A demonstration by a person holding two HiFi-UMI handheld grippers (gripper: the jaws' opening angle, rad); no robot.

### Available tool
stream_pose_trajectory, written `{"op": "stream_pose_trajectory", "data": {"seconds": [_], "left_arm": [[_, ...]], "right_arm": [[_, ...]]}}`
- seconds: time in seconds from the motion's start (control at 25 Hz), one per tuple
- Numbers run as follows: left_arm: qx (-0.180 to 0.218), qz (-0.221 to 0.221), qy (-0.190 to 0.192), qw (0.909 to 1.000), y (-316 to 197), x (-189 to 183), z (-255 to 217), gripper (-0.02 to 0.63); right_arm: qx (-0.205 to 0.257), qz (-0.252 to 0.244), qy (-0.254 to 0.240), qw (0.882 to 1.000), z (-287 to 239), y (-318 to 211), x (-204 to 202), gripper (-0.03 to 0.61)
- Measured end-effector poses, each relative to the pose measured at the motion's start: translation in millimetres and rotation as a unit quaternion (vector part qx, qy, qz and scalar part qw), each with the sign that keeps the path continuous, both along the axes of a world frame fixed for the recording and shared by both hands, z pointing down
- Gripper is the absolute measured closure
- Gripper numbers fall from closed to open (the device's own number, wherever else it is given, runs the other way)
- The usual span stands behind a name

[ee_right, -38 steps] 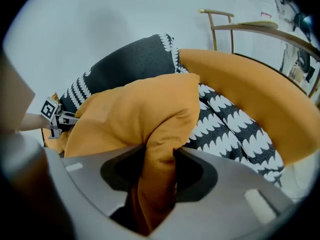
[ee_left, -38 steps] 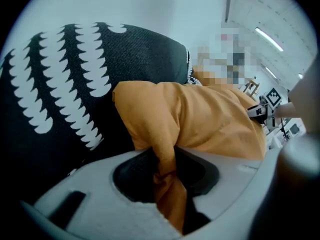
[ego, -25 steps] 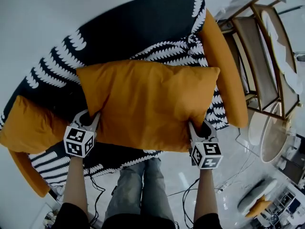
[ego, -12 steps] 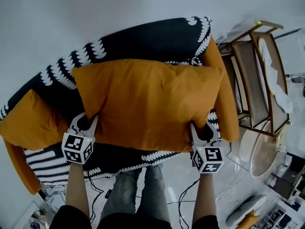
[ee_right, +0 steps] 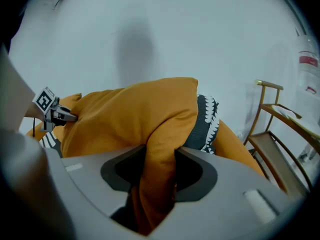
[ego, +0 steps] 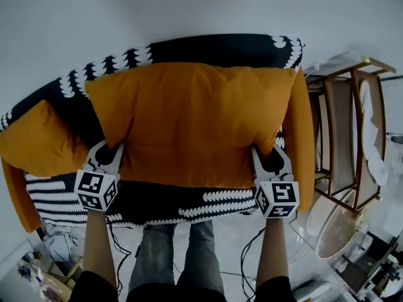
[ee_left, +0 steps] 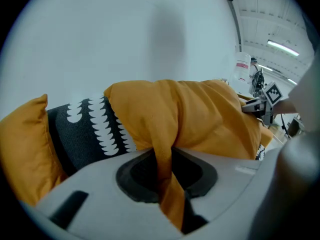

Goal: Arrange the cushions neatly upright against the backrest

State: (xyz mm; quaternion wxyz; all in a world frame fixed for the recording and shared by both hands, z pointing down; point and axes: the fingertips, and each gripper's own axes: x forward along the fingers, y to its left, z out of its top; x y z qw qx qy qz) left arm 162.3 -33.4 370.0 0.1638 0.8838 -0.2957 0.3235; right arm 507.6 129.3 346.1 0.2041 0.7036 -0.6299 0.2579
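- Both tools, left gripper [ego: 108, 153] and right gripper [ego: 264, 157], pinched the large cushion [ego: 195, 121] by its lower corners.
- It stood just ahead, seemingly upright against the backrest [ego: 208, 46], unreleased.
- Left of them, a second cushion [ego: 34, 146] slumped, probably undone.

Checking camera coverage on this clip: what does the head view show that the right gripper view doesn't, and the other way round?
Only the head view: the person's legs and the sofa's seat front.
Only the right gripper view: the right gripper with its jaws clamped on a bunched corner of the large orange cushion.
Both: that cushion, the patterned backrest, the wooden rack and the left gripper.
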Motion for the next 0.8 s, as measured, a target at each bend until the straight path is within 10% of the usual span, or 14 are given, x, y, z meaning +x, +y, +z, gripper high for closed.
{"op": "stream_pose_trajectory", "data": {"seconds": [0.8], "left_arm": [[-0.016,-0.055,-0.056,0.9968,-18.8,17.0,33.4,0.534]], "right_arm": [[-0.032,-0.081,-0.019,0.996,51.0,-80.0,44.2,0.39]]}}
